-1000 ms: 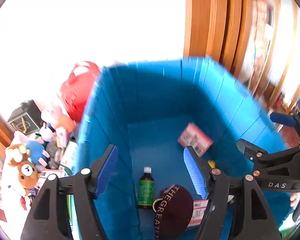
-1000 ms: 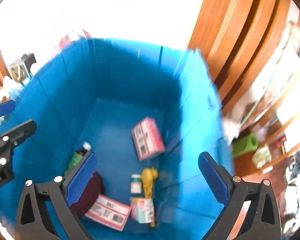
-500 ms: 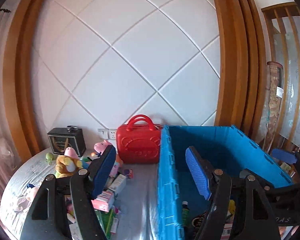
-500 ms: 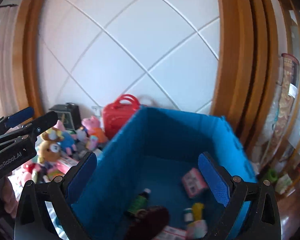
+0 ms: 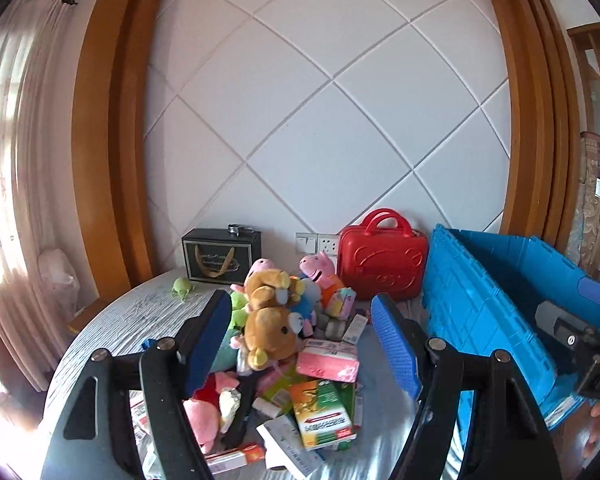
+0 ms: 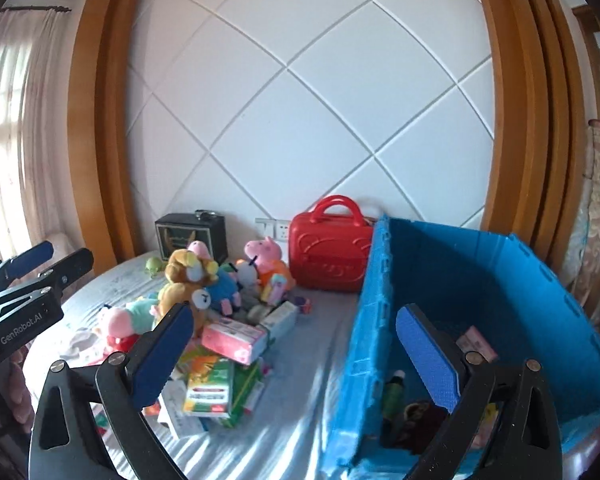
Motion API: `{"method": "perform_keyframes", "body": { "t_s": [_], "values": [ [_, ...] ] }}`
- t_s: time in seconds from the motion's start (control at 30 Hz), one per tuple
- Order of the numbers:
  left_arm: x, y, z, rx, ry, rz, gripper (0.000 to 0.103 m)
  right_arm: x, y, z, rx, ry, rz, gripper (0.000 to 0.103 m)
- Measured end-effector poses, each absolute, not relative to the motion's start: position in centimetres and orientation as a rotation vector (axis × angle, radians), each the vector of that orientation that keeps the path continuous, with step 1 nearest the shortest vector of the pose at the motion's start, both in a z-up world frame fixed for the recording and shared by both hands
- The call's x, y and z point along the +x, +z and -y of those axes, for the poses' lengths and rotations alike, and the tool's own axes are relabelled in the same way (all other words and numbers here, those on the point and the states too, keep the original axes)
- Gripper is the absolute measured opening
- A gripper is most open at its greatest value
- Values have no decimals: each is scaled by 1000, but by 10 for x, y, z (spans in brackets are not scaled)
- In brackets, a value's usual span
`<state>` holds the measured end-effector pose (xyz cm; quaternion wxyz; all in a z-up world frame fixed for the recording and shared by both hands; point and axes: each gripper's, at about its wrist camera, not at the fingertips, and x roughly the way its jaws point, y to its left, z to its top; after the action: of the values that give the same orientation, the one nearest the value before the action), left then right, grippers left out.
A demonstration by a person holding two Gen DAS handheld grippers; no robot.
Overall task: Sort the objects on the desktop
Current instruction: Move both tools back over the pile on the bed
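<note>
Blue crate | holds pink box, bottle, maroon cap

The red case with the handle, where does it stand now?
In both wrist views the red case stands upright at the back of the table, against the wall, between the plush toys and the blue crate.

My right tongs are hiding part of the blue crate's contents; the frame's edge is cropping my left tongs.
</note>
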<state>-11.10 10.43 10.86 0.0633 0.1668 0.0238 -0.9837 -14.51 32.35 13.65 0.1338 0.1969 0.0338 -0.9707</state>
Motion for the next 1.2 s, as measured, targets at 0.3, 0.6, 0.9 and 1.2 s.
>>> {"method": "perform_keyframes", "body": {
  "t_s": [0.3,0.6,0.9,1.2],
  "values": [
    [-93,55,-15,653,-2846,-111,72,-157,74,-272,778,-2706,-81,103],
    [-92,-4,45,821,-2596,-194,72,-208,-6,-249,1017,-2529,-87,103],
    [-90,-45,69,934,-2405,-273,72,-253,-44,-230,1088,-2394,-102,103],
    [-109,-56,67,972,-2399,-289,72,-280,-58,-207,1114,-2334,-137,103]
  ]
}}
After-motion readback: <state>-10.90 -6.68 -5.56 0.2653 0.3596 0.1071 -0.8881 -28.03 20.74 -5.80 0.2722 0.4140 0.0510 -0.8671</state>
